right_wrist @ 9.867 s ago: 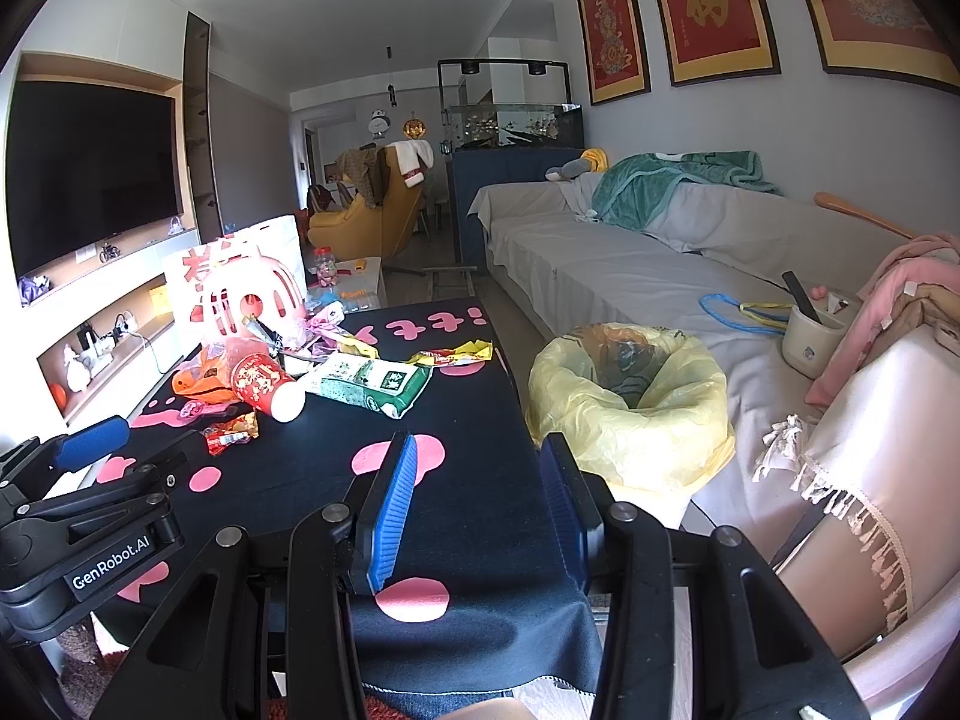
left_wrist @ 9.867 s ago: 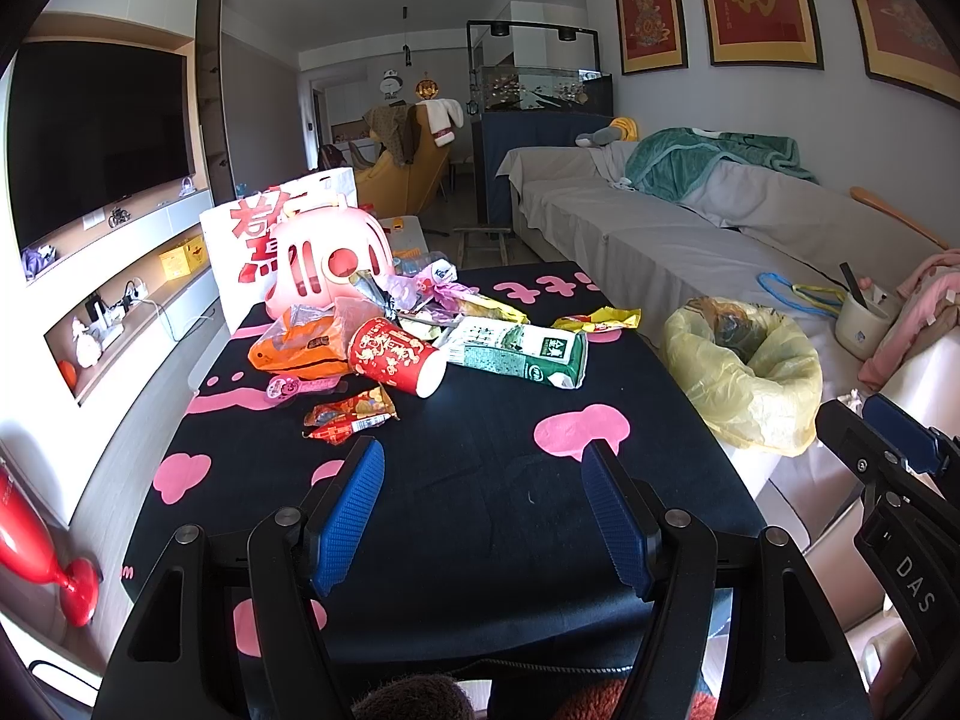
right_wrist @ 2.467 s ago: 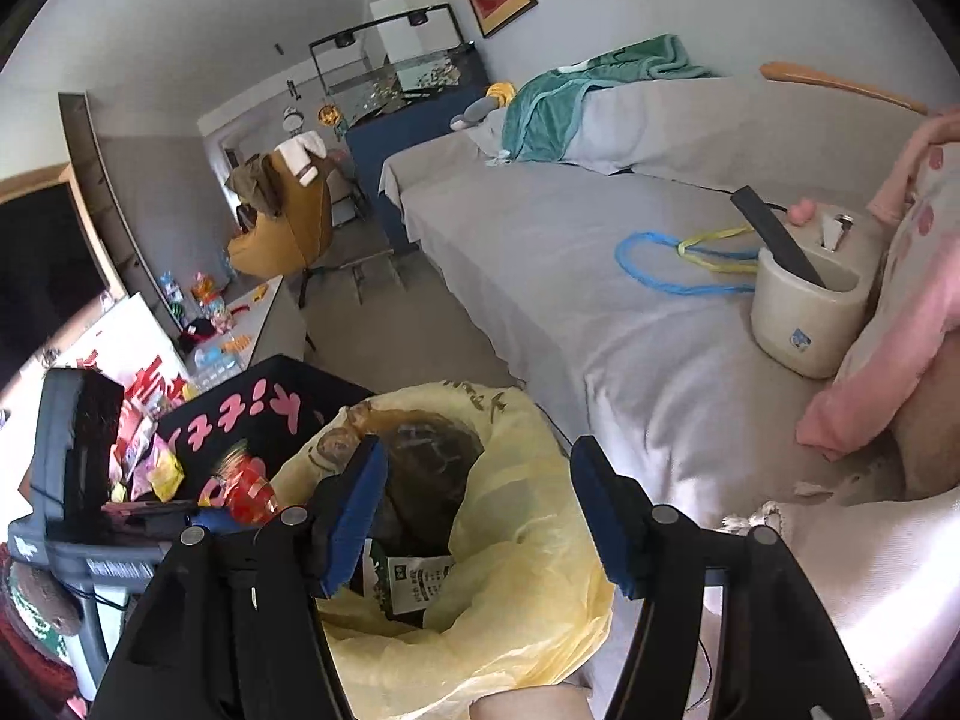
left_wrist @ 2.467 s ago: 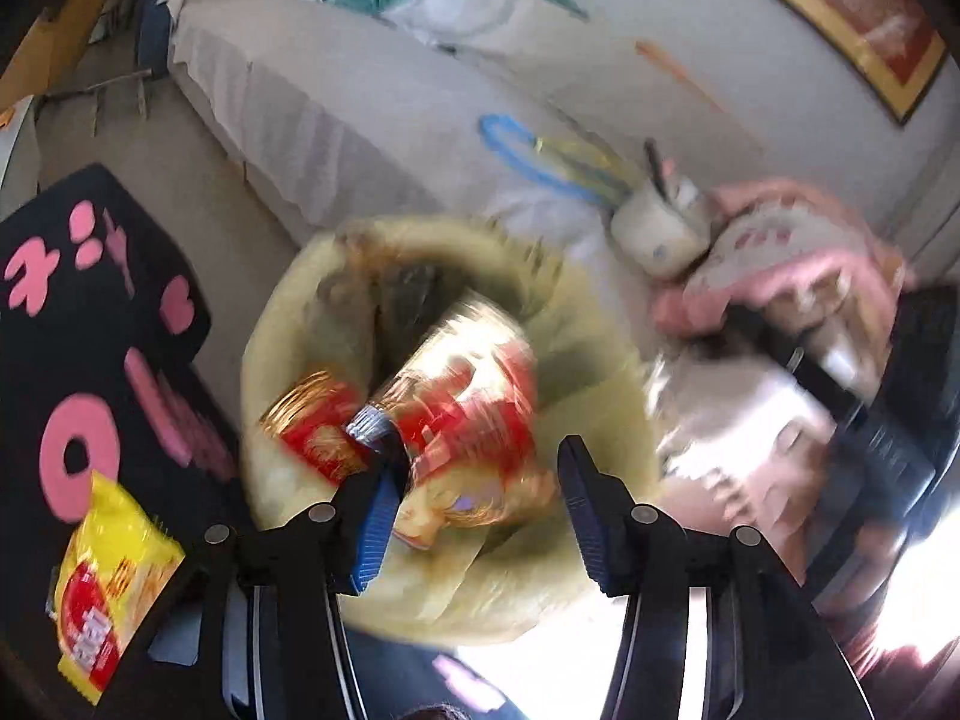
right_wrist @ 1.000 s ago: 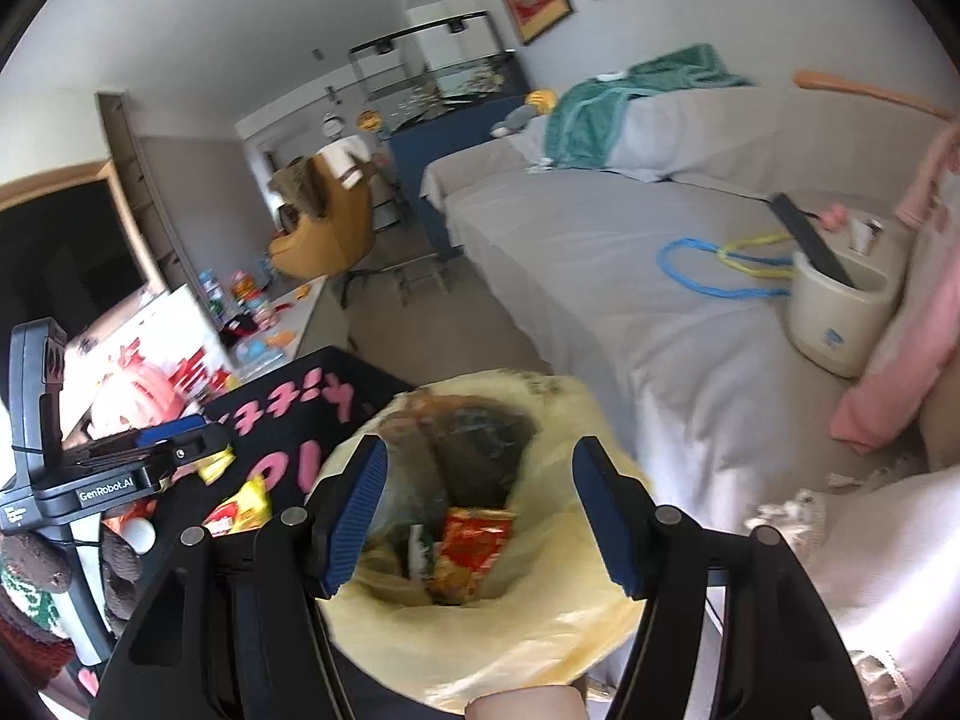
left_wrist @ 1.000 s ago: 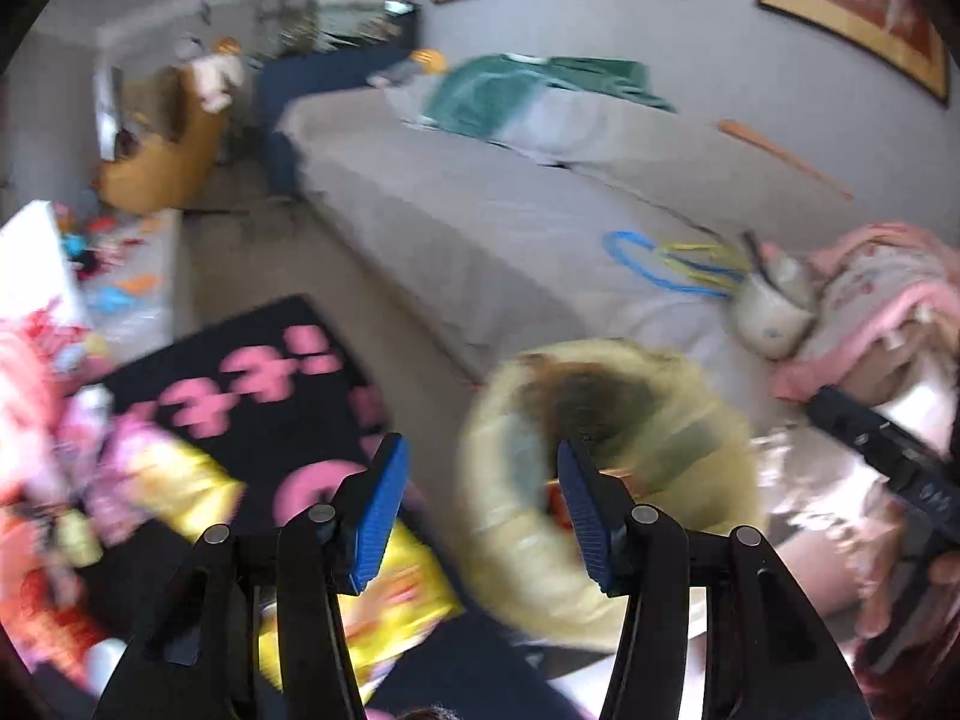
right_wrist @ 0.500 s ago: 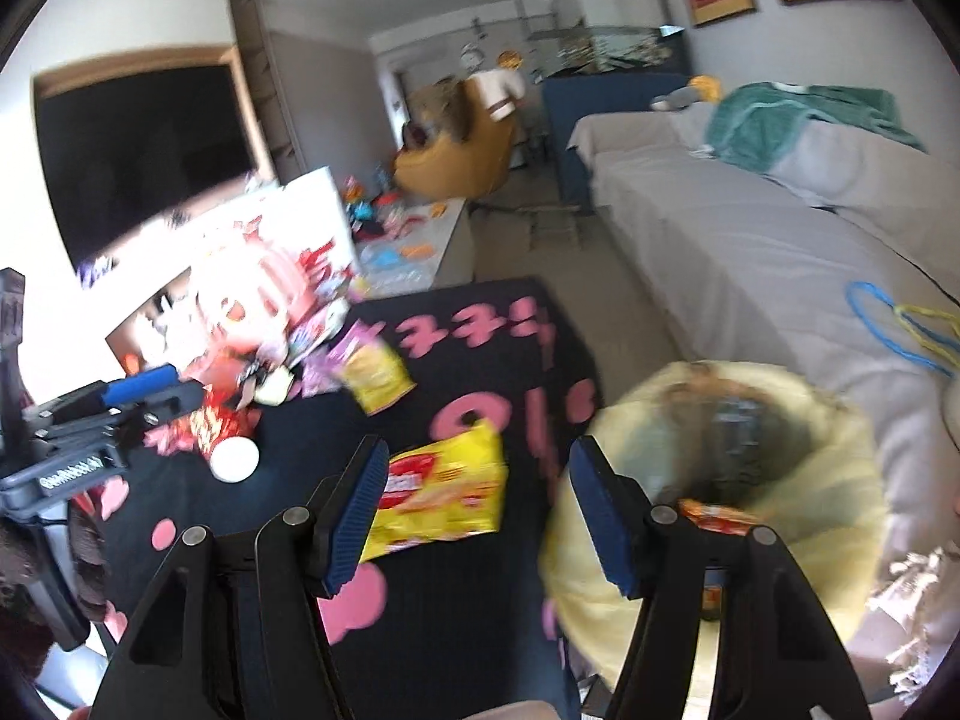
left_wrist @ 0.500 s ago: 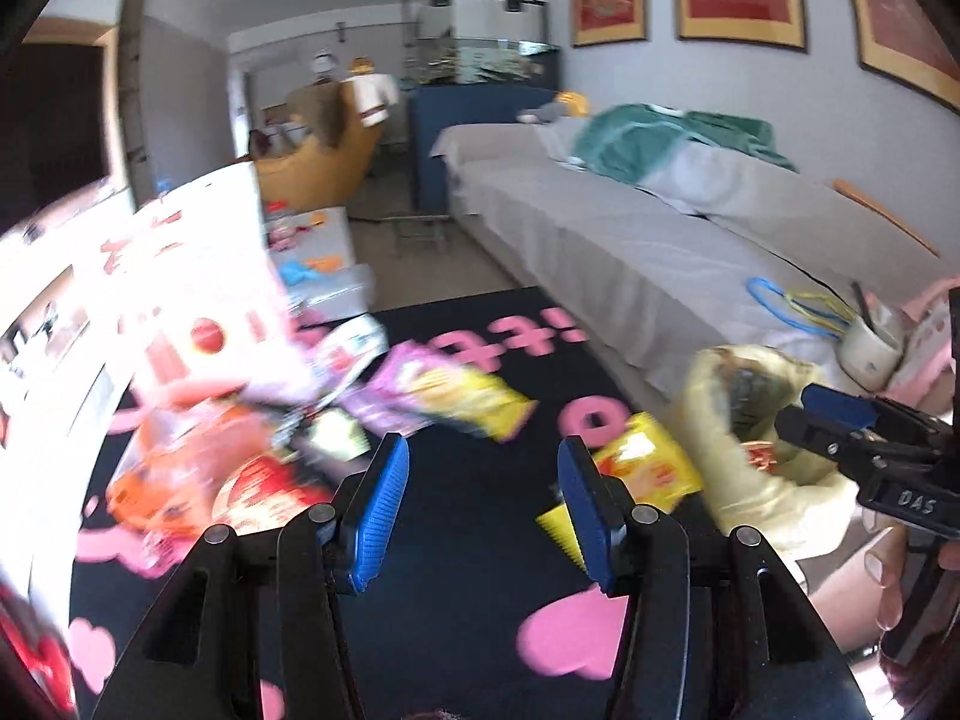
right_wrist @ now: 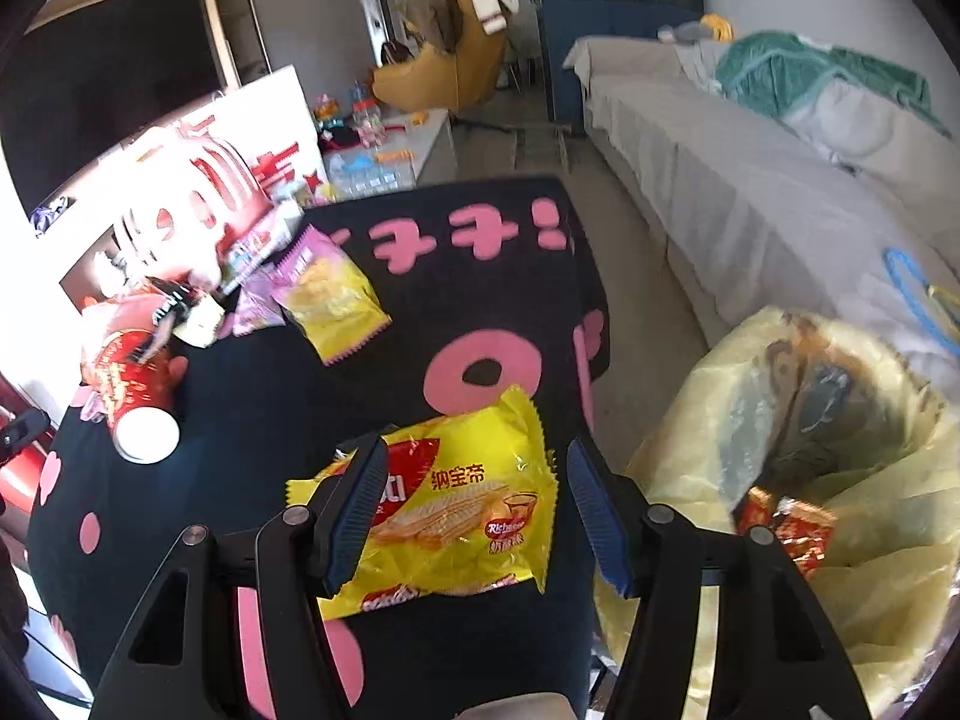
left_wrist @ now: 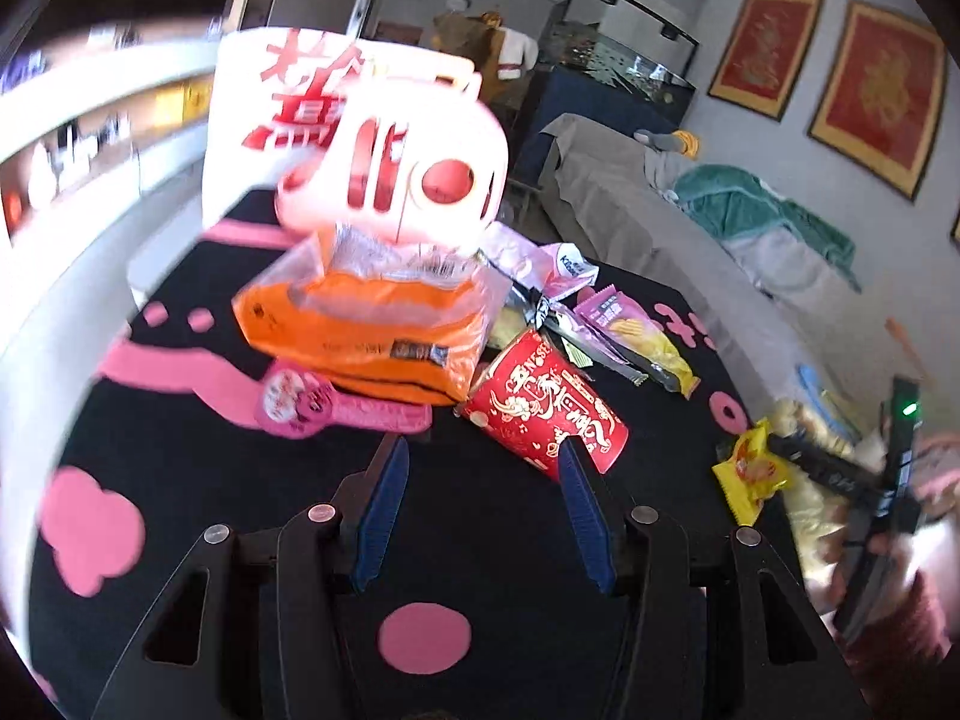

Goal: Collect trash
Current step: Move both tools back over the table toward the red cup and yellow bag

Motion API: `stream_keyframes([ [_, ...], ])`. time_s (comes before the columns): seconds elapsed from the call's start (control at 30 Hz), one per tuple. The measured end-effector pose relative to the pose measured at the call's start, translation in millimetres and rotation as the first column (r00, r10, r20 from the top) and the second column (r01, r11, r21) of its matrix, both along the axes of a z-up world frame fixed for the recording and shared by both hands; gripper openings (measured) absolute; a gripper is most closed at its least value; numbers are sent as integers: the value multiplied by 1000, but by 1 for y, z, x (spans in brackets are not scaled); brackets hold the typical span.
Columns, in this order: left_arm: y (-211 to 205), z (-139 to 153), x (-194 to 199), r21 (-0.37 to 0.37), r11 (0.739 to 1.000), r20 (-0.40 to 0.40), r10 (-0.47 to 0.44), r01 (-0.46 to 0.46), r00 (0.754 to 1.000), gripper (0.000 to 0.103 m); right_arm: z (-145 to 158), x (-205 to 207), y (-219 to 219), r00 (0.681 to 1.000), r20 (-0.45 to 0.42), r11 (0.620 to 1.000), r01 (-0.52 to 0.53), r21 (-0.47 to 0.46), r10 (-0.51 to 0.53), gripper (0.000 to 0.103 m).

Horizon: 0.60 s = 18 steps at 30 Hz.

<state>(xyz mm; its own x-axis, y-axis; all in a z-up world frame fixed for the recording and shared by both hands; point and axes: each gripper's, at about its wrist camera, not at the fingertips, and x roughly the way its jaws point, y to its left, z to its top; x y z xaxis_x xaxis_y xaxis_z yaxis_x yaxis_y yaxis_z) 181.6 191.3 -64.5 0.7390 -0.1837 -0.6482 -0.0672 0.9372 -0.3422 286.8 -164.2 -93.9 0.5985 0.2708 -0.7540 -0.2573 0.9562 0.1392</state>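
Note:
My left gripper [left_wrist: 480, 459] is open and empty, just short of a red paper cup [left_wrist: 543, 405] lying on its side on the black table [left_wrist: 240, 510]. An orange bag [left_wrist: 372, 324] and a pink wrapper [left_wrist: 306, 402] lie left of the cup. My right gripper [right_wrist: 471, 462] is open over a yellow wafer packet [right_wrist: 456, 510] at the table's right edge; the packet also shows in the left wrist view [left_wrist: 750, 468]. A yellow-lined trash bin [right_wrist: 810, 468] with wrappers inside stands right of the table.
A pink plastic basket [left_wrist: 414, 180] and a white sign [left_wrist: 270, 114] stand at the table's back. Purple and yellow snack packets [right_wrist: 324, 294] lie mid-table. A grey sofa [right_wrist: 750, 180] runs along the right. A TV wall [right_wrist: 108, 78] is on the left.
Both grippers have swung from the trash bin back to the table. The left one has dropped its red wrapper into the bin and now faces the red cup. The right one hovers over the yellow packet.

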Motion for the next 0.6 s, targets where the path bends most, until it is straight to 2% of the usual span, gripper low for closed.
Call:
stream_keyframes([
  [0.07,-2,-6,9,-30,999,-16,-15,14,1000,53,-8,2,5,999,-35,1000,-8,12,9,59],
  [0.17,-7,-13,21,-89,996,-44,-33,29,998,53,-14,-7,18,993,-91,993,-62,98,71,60],
  [0.27,-12,-17,35,-174,984,-61,-36,25,997,53,-14,-25,39,971,-113,969,-191,159,210,58],
  [0.37,-16,-19,48,-210,978,-80,-12,-5,997,53,-12,-40,48,965,-85,964,-235,128,247,58],
  [0.5,-16,-18,53,-181,982,-76,38,-51,996,53,-3,-52,47,969,-5,968,-246,40,246,59],
  [0.6,-5,-15,43,-169,984,-39,53,-59,998,53,9,-54,43,957,43,956,-288,57,285,59],
])
